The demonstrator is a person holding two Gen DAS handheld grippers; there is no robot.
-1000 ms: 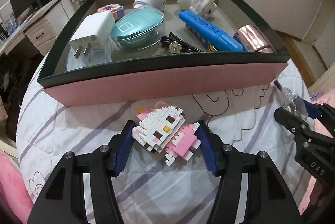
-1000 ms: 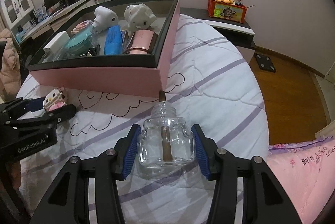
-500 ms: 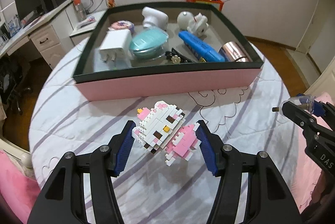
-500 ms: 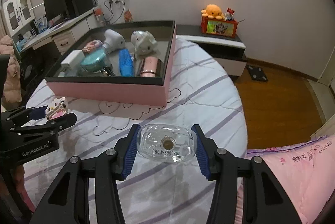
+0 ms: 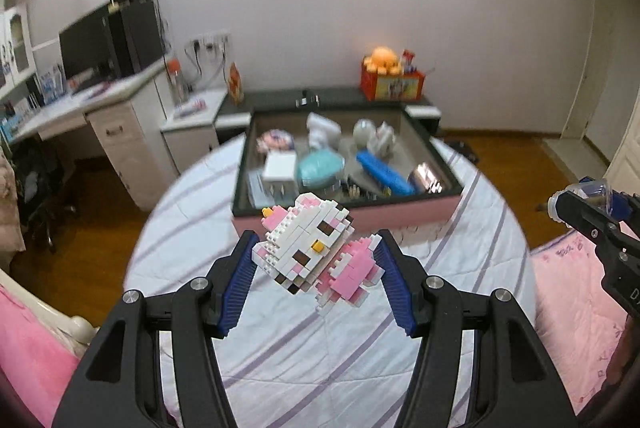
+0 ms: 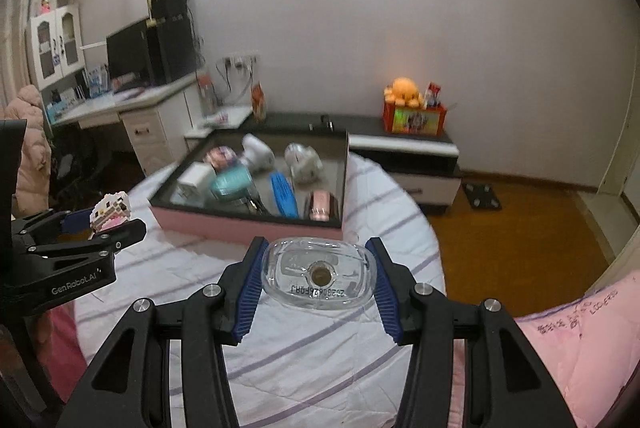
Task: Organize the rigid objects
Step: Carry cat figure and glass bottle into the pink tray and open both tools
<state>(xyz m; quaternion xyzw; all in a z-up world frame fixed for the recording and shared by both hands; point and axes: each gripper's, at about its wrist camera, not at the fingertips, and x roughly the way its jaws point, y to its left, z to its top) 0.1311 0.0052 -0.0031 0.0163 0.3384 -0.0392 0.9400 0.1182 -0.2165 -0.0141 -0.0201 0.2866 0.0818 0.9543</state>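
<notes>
My left gripper [image 5: 316,260] is shut on a white and pink brick-built cat figure [image 5: 310,252], held in the air above the round table [image 5: 304,360]. The right wrist view shows that same figure [image 6: 110,212] in the left gripper [image 6: 102,224] at the left edge. My right gripper [image 6: 318,274] is shut on a clear glass bottle [image 6: 318,276], whose flat base faces the camera. In the left wrist view the bottle [image 5: 596,194] shows at the right edge. The pink box [image 5: 400,214] [image 6: 248,224] lies farther back on the table with several objects inside.
In the box lie a white plug [image 5: 278,170], a teal case [image 5: 320,168], a blue bar [image 5: 384,172], a rose-gold cylinder [image 6: 320,206] and a white figurine [image 6: 302,160]. A desk [image 5: 100,100] stands at left, a low cabinet [image 6: 404,144] behind, pink bedding [image 6: 580,328] at right.
Both grippers have risen and drawn back from the box with their objects; the box looks smaller and farther. The bottle now shows its base instead of its side.
</notes>
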